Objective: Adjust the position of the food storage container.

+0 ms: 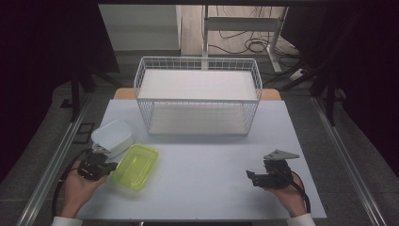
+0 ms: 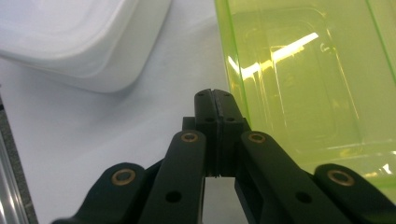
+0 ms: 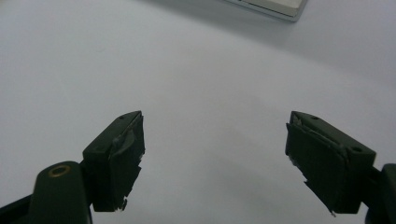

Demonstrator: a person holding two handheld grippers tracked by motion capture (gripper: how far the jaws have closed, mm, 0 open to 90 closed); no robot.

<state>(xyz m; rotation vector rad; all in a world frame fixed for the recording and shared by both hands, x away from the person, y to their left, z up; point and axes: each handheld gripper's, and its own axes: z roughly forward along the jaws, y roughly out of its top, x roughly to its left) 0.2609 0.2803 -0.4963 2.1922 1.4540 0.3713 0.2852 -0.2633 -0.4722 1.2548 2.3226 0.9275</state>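
Green tub [image 1: 136, 165] and white lid [image 1: 112, 136] by left tongs [image 1: 112, 165]
Left tongs pressed together on nothing, just beside the tub; right tongs [image 1: 248, 174] gape wide over bare counter [image 1: 211, 160].

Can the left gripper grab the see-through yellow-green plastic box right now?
Probably not yet. The left gripper sits beside the yellow-green plastic box with nothing between them, but its jaws are shut and must open first.

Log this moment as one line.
left hand-held gripper: shut, empty, beside green container | right hand-held gripper: open, empty | white container: untouched
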